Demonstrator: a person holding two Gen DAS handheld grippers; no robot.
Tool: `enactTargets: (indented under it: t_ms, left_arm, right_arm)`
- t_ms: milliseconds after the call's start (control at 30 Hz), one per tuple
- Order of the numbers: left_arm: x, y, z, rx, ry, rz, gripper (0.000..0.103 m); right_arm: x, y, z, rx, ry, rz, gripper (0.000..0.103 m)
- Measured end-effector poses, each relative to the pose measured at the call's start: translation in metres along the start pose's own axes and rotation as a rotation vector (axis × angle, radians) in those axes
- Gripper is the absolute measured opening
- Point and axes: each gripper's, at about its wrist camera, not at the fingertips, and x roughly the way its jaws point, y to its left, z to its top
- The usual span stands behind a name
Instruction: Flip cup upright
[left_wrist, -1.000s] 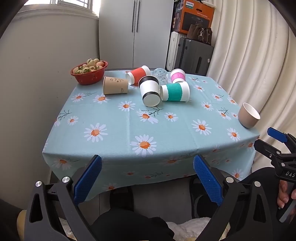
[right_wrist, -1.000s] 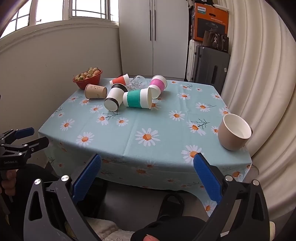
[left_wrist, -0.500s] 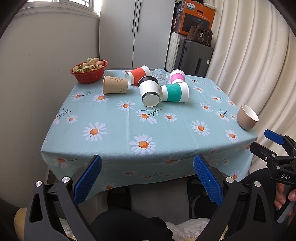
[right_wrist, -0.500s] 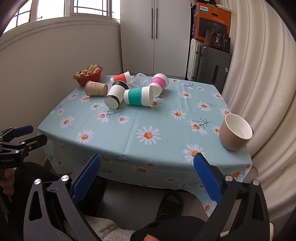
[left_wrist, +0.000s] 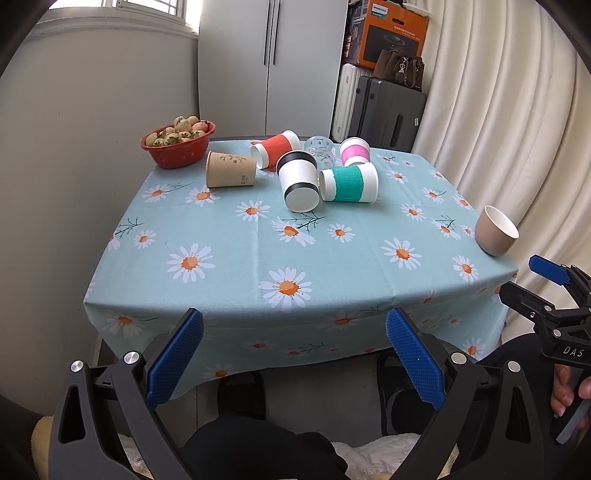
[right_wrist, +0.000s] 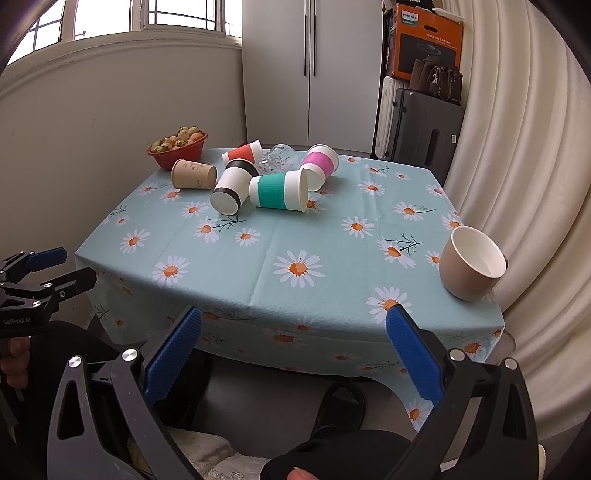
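Several cups lie on their sides at the far middle of the daisy tablecloth (left_wrist: 258, 258): a brown paper cup (left_wrist: 229, 170), a red-sleeved cup (left_wrist: 276, 148), a white and black cup (left_wrist: 297, 181), a teal-sleeved cup (left_wrist: 349, 183), a pink-sleeved cup (left_wrist: 354, 151) and a clear glass (left_wrist: 320, 153). A tan ceramic cup (right_wrist: 472, 263) stands tilted at the table's right front corner. My left gripper (left_wrist: 294, 357) and right gripper (right_wrist: 293, 356) are both open and empty, held below the table's front edge.
A red bowl of strawberries (left_wrist: 178, 144) sits at the far left corner. A wall is on the left, curtains (right_wrist: 524, 184) on the right, cabinet and suitcases (left_wrist: 384, 110) behind. My lap is under the grippers.
Both grippers have drawn back slightly and risen a little, so the table appears a bit farther off. Nothing on the table has moved.
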Motion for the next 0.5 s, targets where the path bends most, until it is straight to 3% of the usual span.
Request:
enactTargets:
  t_ms: [500]
  left_arm:
    - [-0.0004, -0.0022, -0.0003, -0.002, 0.001, 0.0, 0.097]
  right_arm:
    - [0.0008, 0.0011, -0.0004, -0.005, 0.004, 0.003, 0.098]
